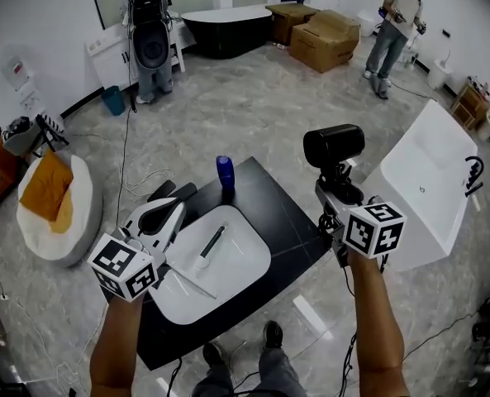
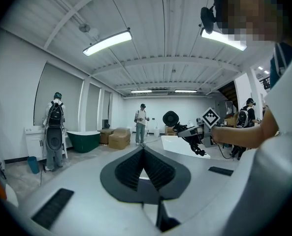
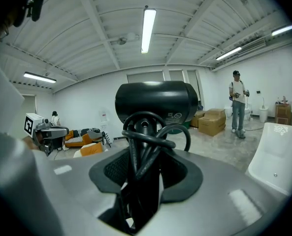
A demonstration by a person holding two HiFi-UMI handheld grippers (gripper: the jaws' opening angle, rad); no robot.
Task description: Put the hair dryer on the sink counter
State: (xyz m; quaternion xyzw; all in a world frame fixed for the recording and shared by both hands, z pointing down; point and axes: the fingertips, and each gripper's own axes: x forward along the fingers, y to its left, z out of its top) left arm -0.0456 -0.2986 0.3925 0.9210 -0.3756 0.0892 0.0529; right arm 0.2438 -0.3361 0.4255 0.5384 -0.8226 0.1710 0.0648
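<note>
Off to the right of the tabletop is where the hair dryer sits right now. It's up in the air in your right gripper, not on the counter yet. So I'd call this roughly halfway: the pickup is done, while the carry over and the set-down are what's left.

Grip looks decent from the right gripper view. The jaws are clamped on the handle with the black cord looped around it. The dryer's fat barrel sticks up above the jaw tips, lying crosswise to them. Nothing looks like it's slipping, as far as I can tell.

Your left gripper hovers over the left side of the white sink basin. Its jaws are closed and there's nothing between them, so it's just along for the ride.

For a landing spot, my guess is the bare black stretch to the right of the basin. That's the part of the tabletop closest to the dryer, and the blue cup at the back edge is well out of the way. Watch that cord when you let go, since it could snag on the jaws.
</note>
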